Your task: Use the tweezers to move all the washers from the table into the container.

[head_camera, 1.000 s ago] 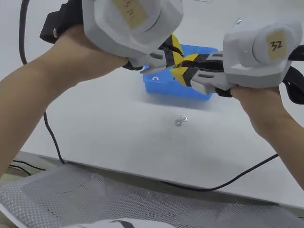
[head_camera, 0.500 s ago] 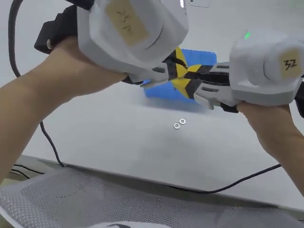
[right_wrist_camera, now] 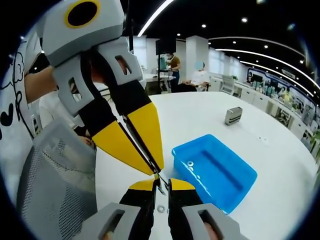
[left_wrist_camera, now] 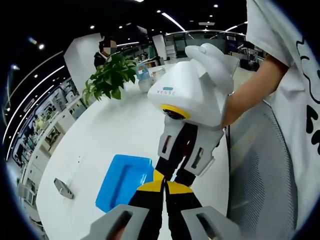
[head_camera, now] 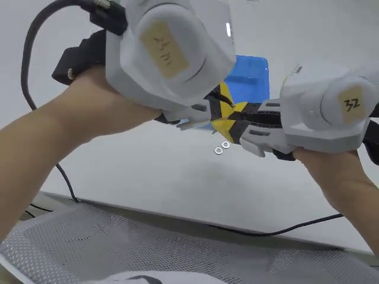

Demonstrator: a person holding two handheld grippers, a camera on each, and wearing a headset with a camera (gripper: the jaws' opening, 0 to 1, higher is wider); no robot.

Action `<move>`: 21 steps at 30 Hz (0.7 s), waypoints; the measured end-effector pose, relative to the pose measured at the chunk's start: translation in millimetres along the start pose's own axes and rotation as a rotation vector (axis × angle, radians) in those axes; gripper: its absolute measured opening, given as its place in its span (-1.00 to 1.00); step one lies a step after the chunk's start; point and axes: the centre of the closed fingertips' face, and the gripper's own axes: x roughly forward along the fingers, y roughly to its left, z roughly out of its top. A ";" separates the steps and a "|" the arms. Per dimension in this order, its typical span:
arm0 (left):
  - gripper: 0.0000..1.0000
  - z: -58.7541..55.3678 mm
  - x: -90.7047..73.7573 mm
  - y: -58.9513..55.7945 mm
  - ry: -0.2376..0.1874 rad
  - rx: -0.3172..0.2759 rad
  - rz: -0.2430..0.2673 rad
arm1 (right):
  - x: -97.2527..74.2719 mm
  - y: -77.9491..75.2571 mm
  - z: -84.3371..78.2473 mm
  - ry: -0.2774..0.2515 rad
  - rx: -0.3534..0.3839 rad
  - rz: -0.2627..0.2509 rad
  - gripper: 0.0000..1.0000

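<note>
The white counter point(head_camera: 148, 177) carries the blue container point(right_wrist_camera: 222, 172) just beyond our work, with one washer point(right_wrist_camera: 190, 163) already inside. Our left gripper point(right_wrist_camera: 155, 167) is pressed together on the tweezers point(right_wrist_camera: 141, 145). The right gripper point(right_wrist_camera: 161, 189) brackets their tips with a narrow gap, and we cannot tell whether it presses them. Two loose washers point(head_camera: 219, 151) lie side by side on the counter near the tips. We should lower the tips onto one rim only, squeeze gently so it does not flick away, then lift clear of the container wall.

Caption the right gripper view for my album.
Tweezers in left tool meet right tool near a washer and blue tub.
</note>
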 end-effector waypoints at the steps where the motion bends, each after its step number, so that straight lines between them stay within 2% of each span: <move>1: -1.00 -1.3 1.5 -1.5 0.002 -0.002 -0.006 | 1.0 0.6 -2.5 0.010 -0.006 0.000 -0.90; 7: -1.00 -8.7 8.4 -7.6 0.018 -0.016 -0.032 | 5.7 3.8 -13.1 0.044 -0.011 0.007 -0.90; 21: -1.00 -10.9 10.6 -12.4 0.023 -0.025 -0.040 | 6.4 3.2 -20.4 0.061 -0.010 0.015 -0.89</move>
